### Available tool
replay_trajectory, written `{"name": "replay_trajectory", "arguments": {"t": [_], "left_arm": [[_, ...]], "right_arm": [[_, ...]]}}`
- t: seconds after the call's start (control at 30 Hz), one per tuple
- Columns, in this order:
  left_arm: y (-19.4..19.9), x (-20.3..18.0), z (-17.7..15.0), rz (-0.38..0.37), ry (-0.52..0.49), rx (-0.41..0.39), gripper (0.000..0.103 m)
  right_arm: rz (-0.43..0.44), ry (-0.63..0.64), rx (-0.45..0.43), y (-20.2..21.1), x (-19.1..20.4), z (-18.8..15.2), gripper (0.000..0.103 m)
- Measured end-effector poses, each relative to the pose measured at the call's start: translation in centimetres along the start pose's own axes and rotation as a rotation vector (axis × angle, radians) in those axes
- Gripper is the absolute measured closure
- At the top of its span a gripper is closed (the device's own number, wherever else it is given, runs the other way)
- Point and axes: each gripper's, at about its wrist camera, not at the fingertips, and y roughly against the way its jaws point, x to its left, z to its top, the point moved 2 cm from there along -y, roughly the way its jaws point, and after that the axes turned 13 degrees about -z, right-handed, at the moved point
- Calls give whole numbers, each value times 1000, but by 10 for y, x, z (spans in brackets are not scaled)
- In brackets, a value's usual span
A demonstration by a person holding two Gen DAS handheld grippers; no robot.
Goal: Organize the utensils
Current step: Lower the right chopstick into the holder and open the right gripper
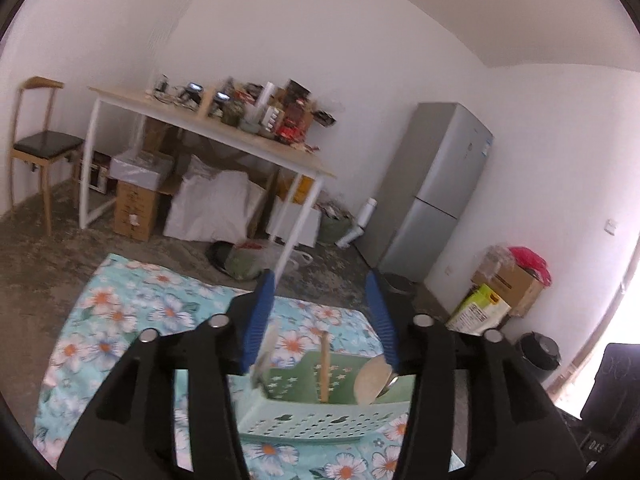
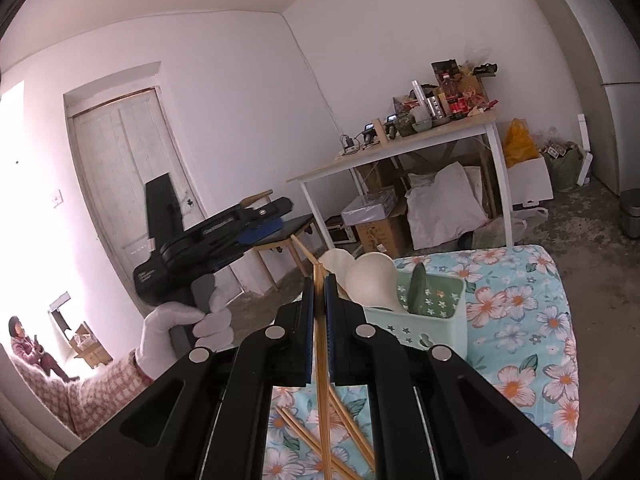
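In the left wrist view my left gripper (image 1: 321, 276) is open above a pale green perforated utensil holder (image 1: 320, 420) on a floral cloth (image 1: 132, 312). A wooden stick (image 1: 324, 364) and a beige spoon (image 1: 370, 384) stand in the holder, and a pale spoon handle (image 1: 267, 344) lies beside the left blue pad, not pressed. In the right wrist view my right gripper (image 2: 319, 280) is shut on bamboo chopsticks (image 2: 320, 344), just left of the holder (image 2: 424, 320) with its white spoons (image 2: 370, 280) and a dark green one (image 2: 420, 284). A white-gloved hand (image 2: 180, 320) holds the left gripper (image 2: 276, 216).
More chopsticks (image 2: 312, 436) lie loose on the cloth under my right gripper. A white-legged table (image 1: 208, 128) piled with clutter, boxes and bags under it, a chair (image 1: 44, 144) and a grey fridge (image 1: 436, 184) stand behind. A person (image 2: 24, 344) sits at far left near a door (image 2: 132, 184).
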Motion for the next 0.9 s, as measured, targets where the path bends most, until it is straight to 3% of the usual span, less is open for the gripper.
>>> {"name": "replay_trajectory", "arguments": {"t": [0.2,0.5,0.7,0.9], "left_arm": [[48,-1,-13,102,-8,-16,39],[123,23,-55,328,-42,21,19],[159,30,-96,477,-137,89,11],[170,40,-131,520,-97,176,11]], "right_arm": [[53,41,-38,-5,18,31,97],[115,124,-195,-20,53,113,97],[55,134,-223,-51,54,148,97],[-60,145,-199,-95,43,155,97]]}}
